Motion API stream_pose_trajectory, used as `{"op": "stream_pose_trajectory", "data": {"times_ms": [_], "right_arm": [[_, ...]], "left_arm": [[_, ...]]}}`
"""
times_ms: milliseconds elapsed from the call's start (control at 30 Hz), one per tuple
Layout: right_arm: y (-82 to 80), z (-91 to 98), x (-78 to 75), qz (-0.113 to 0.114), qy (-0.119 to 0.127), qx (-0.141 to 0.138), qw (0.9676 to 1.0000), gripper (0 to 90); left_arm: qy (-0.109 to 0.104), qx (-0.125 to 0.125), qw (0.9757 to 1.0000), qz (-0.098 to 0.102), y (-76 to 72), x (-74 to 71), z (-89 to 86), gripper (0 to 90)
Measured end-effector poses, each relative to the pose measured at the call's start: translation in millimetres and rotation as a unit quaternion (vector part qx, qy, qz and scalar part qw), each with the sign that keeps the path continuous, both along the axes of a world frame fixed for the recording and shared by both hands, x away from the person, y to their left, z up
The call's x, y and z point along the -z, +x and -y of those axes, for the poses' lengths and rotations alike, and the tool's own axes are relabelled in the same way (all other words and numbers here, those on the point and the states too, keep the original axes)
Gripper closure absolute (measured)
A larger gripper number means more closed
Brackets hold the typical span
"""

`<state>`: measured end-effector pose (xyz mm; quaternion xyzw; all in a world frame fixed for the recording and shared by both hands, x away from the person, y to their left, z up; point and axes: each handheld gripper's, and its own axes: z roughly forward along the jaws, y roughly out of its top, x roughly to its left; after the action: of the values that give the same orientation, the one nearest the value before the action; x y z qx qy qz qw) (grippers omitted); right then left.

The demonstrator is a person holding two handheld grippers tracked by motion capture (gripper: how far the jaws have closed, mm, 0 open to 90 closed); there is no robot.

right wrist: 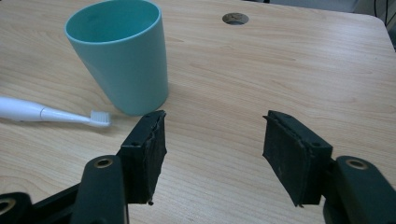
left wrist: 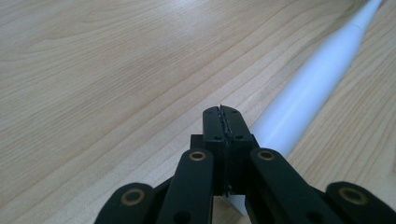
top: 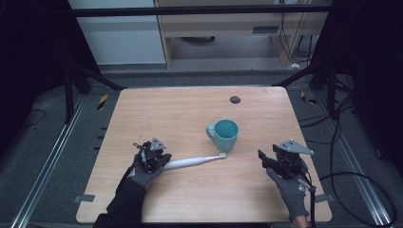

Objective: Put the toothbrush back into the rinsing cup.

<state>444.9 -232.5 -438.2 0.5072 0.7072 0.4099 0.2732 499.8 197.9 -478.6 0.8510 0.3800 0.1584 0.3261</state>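
- Two hand-held grippers are seen over a wooden table (top: 190,199), each held in a grey-gloved hand.
- The left gripper (left wrist: 223,116) is low at the thick end of a white electric toothbrush (top: 192,162); its jaws are pressed together with nothing between them, and the handle lies just beside them on the table.
- The right gripper (right wrist: 212,154) is held with its jaws spread wide, nothing between them, well apart from the toothbrush.
- A teal mug (top: 225,135) stands upright mid-table; the brush head (right wrist: 99,118) rests at its base, touching or just beside it.
- A round cable hole (top: 235,99) is noted near the far edge.
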Motion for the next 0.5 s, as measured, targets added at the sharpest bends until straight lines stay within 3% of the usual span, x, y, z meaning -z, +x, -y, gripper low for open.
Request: {"op": "stream_pose_trajectory", "data": {"times_ms": [500], "right_arm": [[-0.1, -0.7, 0.6, -0.003, 0.001, 0.001, 1.0000, 38.8]], "left_arm": [[-0.001, 0.006, 0.9999, -0.015, -14.9, 2.0, -4.5, 89.3]]}}
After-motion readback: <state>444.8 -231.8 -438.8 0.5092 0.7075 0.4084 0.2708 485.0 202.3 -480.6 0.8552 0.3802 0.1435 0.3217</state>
